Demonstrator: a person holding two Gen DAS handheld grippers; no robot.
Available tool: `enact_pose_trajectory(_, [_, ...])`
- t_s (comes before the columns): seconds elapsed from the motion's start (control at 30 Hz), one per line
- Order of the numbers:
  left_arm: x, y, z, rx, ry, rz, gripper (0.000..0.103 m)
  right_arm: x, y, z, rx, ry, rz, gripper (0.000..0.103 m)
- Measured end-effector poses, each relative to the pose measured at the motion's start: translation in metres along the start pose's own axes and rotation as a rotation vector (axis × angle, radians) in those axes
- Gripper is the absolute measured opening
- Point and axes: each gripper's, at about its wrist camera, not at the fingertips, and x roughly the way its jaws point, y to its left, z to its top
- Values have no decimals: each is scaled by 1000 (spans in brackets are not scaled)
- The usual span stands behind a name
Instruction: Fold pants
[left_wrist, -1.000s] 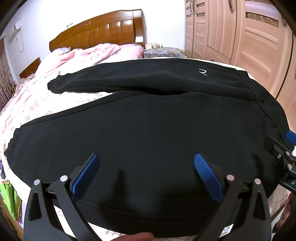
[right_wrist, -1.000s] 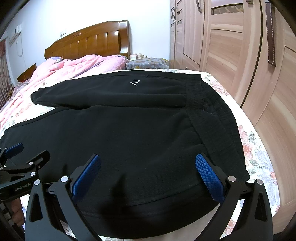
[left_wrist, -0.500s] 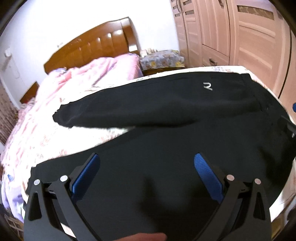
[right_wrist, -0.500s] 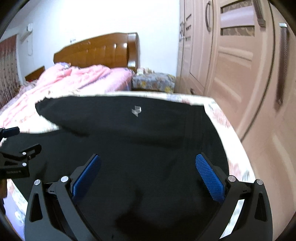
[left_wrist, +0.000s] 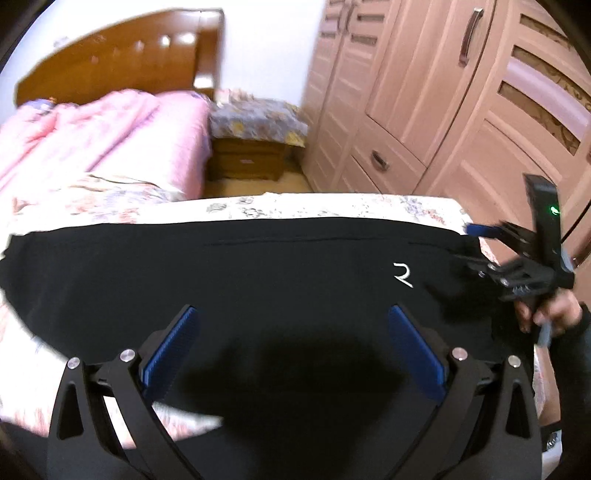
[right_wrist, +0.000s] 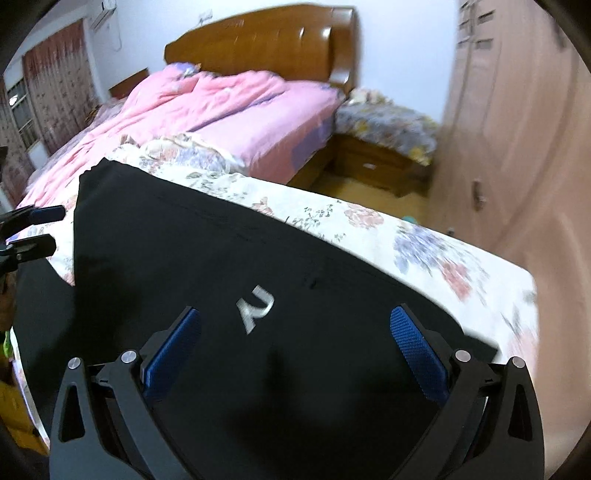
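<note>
1. Black fleece jogger pants (left_wrist: 280, 280) with a small white logo (left_wrist: 402, 275) are laid across the floral-printed bed sheet (left_wrist: 332, 205), near its foot edge and right-hand corner.
2. The left gripper (left_wrist: 293, 345) is held over the pants with its blue-padded jaws spread wide and nothing between them.
3. The right gripper (right_wrist: 295, 345) is likewise spread wide and empty, beside the logo (right_wrist: 255, 304).
4. Compared with a second ago, both grippers have been carried from the near edge to the far leg; both legs were then seen spread apart.
5. The far long edge is judged the likely next grasp, for a leg-over-leg fold; no fold is yet seen.
6. A pink quilt (right_wrist: 207, 107) and a wooden wardrobe (left_wrist: 443, 110) lie beyond.
</note>
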Motion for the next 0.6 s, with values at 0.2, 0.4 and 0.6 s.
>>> enact_pose_trajectory(0.2, [65,9,45,203,94,116,101,54,-20,25,-133,78,29,99])
enact_pose_trajectory(0.4, [103,13,71,321,117,21,101,77,-27,38,-203,109,111,99])
enact_pose_trajectory(0.6, [124,4,79,478,145,-140,91,83,-28,32,-249,136,214,73])
